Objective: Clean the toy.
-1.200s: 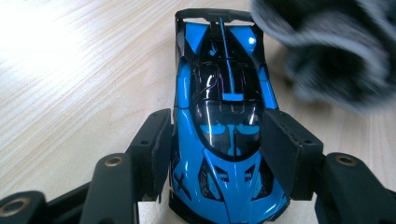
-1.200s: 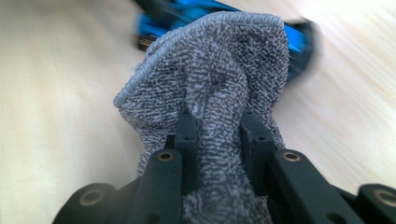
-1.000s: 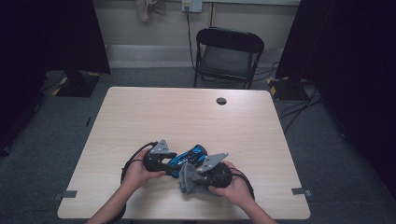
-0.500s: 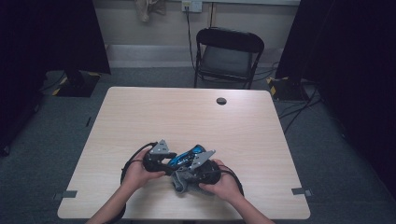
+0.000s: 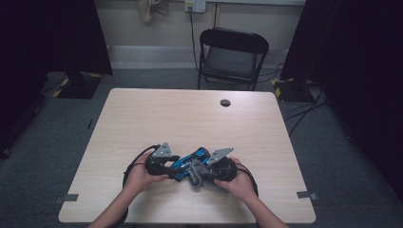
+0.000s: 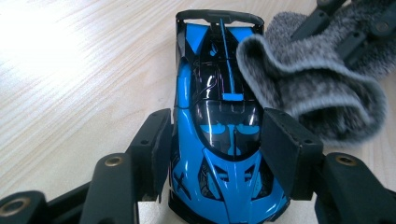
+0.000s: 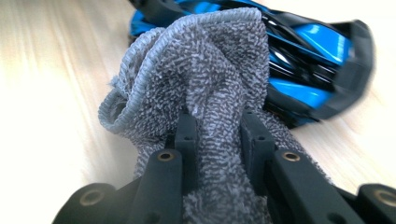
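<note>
Here the left gripper (image 6: 217, 149) clamped the toy car (image 6: 219, 140) steady between its fingers while the right gripper (image 7: 219, 135), pinching the grey cloth (image 7: 205, 79), wiped it.

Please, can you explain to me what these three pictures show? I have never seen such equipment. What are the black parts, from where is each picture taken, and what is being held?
A person sits at a wooden table and holds a hand tool with a two-jaw claw in each hand. The high view looks down from above. The other two pictures come from small cameras riding on each tool, looking along its black jaws. The left claw grips a blue and black toy car by its sides. The right claw is shut on a grey cloth, which lies against the car's rear part, as if for wiping. A black chair stands behind the table.
</note>
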Demonstrator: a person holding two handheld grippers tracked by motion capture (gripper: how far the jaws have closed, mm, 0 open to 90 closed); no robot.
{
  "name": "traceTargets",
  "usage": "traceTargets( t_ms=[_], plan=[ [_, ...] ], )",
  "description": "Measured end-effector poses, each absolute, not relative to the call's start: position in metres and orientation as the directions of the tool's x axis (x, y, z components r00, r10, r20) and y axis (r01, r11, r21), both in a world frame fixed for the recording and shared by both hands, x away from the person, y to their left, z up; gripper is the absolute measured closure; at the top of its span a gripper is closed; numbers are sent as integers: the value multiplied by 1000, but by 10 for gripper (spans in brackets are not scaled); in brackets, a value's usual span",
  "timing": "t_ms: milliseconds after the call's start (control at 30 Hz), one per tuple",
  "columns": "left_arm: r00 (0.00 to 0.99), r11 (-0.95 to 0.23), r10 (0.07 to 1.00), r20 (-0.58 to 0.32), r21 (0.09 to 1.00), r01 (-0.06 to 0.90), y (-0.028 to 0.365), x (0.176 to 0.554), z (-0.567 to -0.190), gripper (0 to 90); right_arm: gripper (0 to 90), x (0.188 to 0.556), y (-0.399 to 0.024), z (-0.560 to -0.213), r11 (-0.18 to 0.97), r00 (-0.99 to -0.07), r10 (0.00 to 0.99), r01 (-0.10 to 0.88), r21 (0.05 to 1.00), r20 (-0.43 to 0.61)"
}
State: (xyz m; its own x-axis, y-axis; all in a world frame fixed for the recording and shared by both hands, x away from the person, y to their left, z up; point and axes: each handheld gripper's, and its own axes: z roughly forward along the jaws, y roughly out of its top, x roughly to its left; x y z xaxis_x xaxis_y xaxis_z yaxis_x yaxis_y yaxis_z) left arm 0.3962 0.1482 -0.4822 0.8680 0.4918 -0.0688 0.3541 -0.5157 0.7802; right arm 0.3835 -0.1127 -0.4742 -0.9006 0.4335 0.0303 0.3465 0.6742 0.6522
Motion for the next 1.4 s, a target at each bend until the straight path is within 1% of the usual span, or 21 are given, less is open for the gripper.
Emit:
traceTargets(
  t_ms=[700, 1000, 1133, 1400],
  plan=[
    [868, -518, 492, -64, 780, 351, 148, 396, -482, 440, 732, 397, -142, -472, 652, -858, 513, 409, 639, 25],
    [868, -519, 492, -64, 779, 351, 148, 396, -482, 440, 733, 398, -152, -469, 652, -843, 538, 412, 636, -6],
    [868, -518, 493, -65, 780, 353, 148, 396, -482, 440, 732, 391, -154, -464, 646, -851, 525, 398, 652, -1],
    [867, -519, 493, -64, 778, 353, 148, 396, -482, 440, 732, 369, -136, -457, 660, -902, 432, 327, 676, 14]
  ],
)
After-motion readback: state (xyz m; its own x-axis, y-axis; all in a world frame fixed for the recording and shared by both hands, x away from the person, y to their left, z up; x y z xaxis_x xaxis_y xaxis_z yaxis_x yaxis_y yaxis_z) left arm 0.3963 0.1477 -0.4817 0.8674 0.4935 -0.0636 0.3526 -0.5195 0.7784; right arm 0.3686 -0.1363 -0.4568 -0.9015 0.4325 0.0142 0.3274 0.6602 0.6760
